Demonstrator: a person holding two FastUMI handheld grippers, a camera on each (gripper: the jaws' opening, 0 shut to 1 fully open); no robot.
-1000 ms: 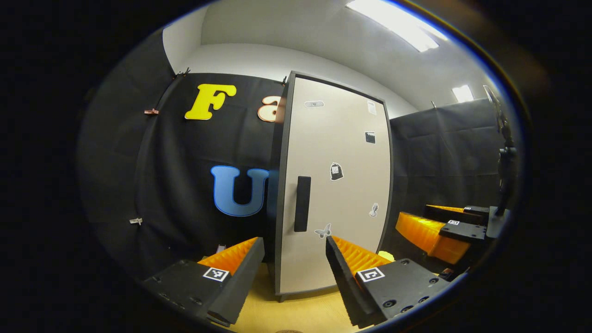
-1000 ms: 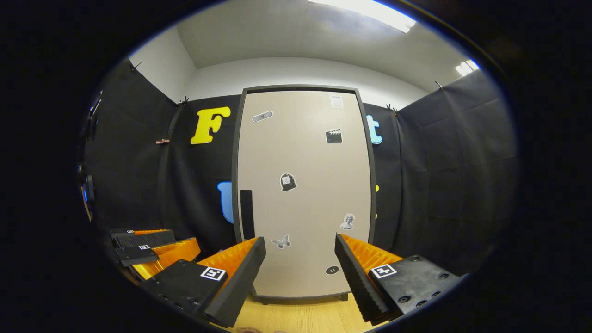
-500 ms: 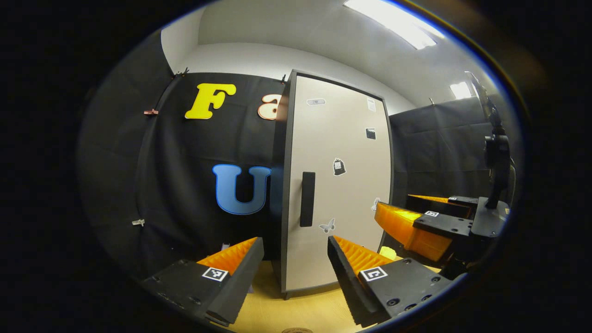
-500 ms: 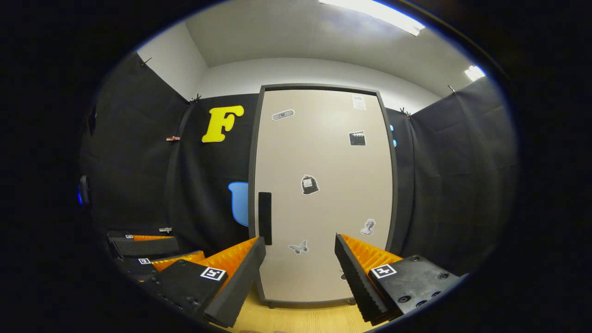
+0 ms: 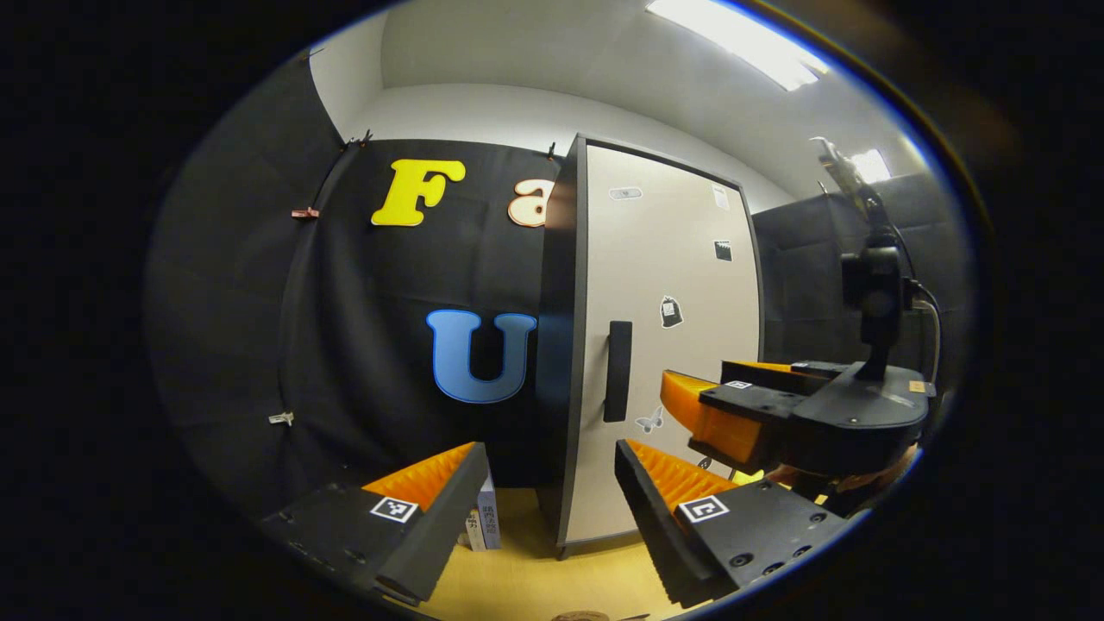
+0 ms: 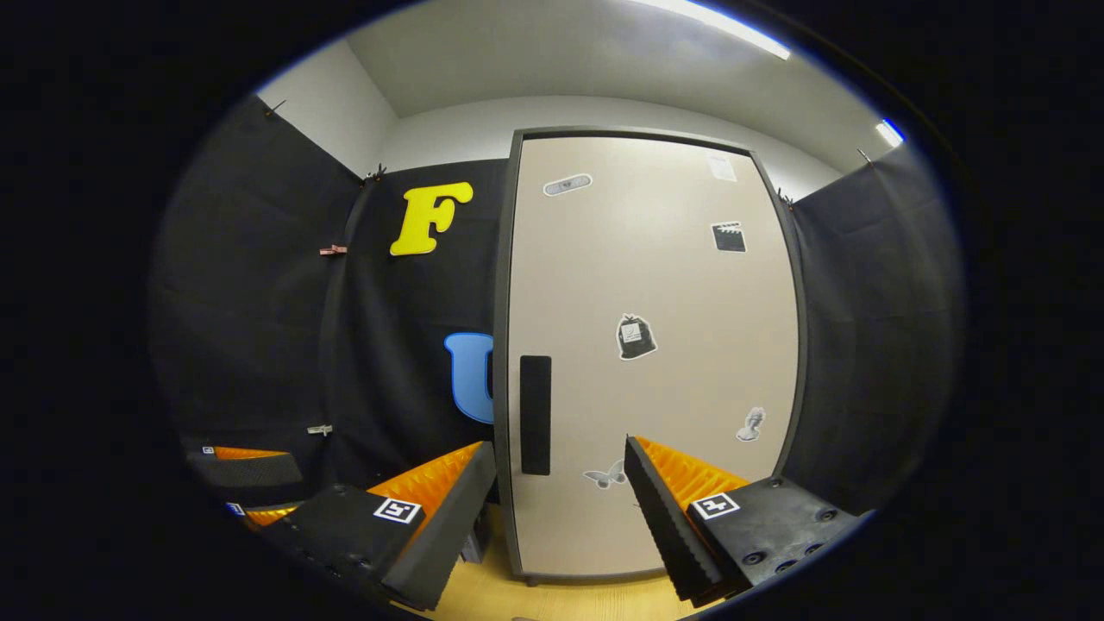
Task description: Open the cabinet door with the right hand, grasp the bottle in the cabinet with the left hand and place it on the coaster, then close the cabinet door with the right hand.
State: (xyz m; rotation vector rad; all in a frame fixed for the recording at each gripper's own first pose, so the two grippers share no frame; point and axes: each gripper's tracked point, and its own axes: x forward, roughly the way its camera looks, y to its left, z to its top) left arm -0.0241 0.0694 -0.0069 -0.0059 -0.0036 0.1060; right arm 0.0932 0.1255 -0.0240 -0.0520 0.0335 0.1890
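The cabinet [image 6: 655,259] stands upright on the wooden table with its beige door [image 5: 673,259] shut, so whatever is inside is hidden. A black vertical handle [image 6: 535,414] sits near the door's left edge; in the left gripper view the handle [image 5: 617,371] is seen at an angle. My right gripper [image 6: 561,500] is open and faces the door's lower part, a little right of the handle and short of it. The left gripper [image 5: 548,496] is open and empty, off the cabinet's left front corner. The right gripper [image 5: 733,405] reaches in from the right there.
A small light box [image 5: 485,517] stands on the table [image 5: 517,586] against the cabinet's left side. Black booth cloth [image 6: 259,302] closes in the back and both sides. The left gripper [image 6: 246,470] sits low at the left in the right gripper view.
My right gripper has moved closer to the cabinet door and its handle. The left gripper's view has shifted so the cabinet sits farther right, and the box beside it has come into sight.
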